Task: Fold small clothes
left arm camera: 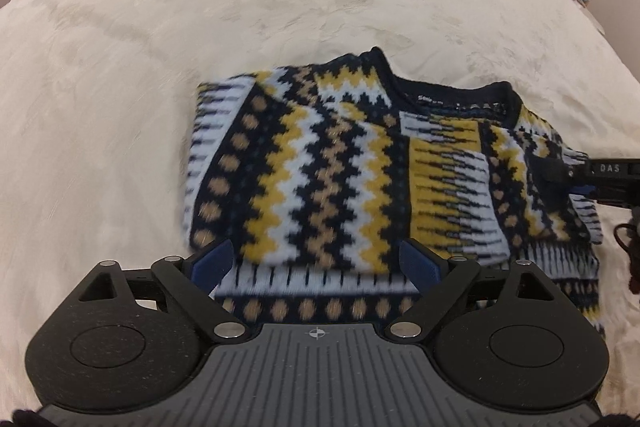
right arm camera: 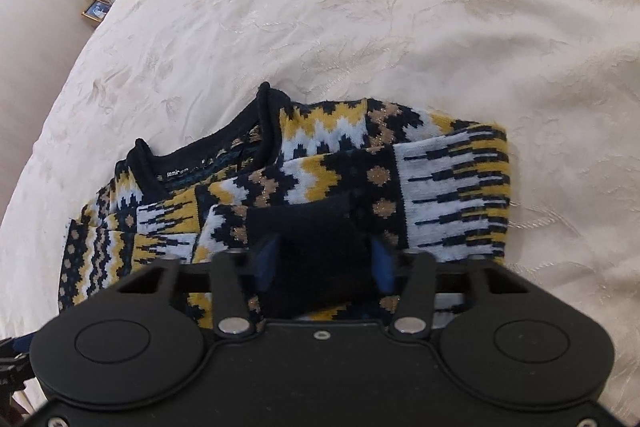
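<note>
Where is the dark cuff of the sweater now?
In the right wrist view the cuff lies low in the middle, between the right gripper's blue fingers, on the sweater spread over the bed.

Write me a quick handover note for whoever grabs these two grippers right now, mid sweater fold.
Left gripper: open, hovering over the sweater's bottom hem, holding nothing.
Right gripper: shut on the dark cuff of the sleeve that lies across the sweater's front.
Sweater: on the cream bedspread, collar away from you.
Done: sides and sleeves look folded in.
Left: probably place the cuff, then fold hem towards collar.
</note>
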`<state>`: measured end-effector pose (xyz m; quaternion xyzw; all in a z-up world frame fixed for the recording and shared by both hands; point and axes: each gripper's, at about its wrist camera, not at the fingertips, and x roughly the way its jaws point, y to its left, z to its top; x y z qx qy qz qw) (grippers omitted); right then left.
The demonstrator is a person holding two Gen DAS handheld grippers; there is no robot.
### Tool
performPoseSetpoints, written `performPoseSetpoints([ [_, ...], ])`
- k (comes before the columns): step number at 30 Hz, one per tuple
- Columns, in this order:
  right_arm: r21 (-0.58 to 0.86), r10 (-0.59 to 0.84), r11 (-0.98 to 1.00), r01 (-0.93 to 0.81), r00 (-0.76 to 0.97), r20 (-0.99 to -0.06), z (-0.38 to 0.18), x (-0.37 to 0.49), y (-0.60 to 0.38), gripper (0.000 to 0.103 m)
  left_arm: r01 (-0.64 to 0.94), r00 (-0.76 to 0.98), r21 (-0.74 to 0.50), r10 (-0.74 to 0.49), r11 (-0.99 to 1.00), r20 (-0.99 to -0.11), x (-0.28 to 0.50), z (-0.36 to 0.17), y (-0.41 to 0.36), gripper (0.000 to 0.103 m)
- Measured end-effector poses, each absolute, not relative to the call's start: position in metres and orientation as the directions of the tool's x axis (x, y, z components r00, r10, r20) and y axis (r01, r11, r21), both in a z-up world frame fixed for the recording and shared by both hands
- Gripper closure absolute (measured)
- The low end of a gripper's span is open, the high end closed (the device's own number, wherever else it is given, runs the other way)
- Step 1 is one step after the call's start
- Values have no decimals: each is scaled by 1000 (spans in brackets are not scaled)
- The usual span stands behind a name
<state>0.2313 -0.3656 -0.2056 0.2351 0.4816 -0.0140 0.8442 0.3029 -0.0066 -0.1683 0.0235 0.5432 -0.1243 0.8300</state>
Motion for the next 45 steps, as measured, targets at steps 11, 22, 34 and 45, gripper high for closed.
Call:
performPoseSetpoints([
  [11,340,190,923,181,554,-811,-176,220,-364,89,230,371,-79,-163,970,-914,364,-209,-18,13],
  [22,319,181,929,189,519,-835,-176,212,-362,89,249,374,-92,-184,964,-909,368,-209,-17,1],
  [34,213,64,946,246,501,-863,-184,211,-385,89,201,412,-12,-95,979,-906,379,-209,-3,1],
  [45,112,-39,944,310,441,-896,-210,202,-395,46,149,357,-43,-94,988,-929,385,-230,20,0],
])
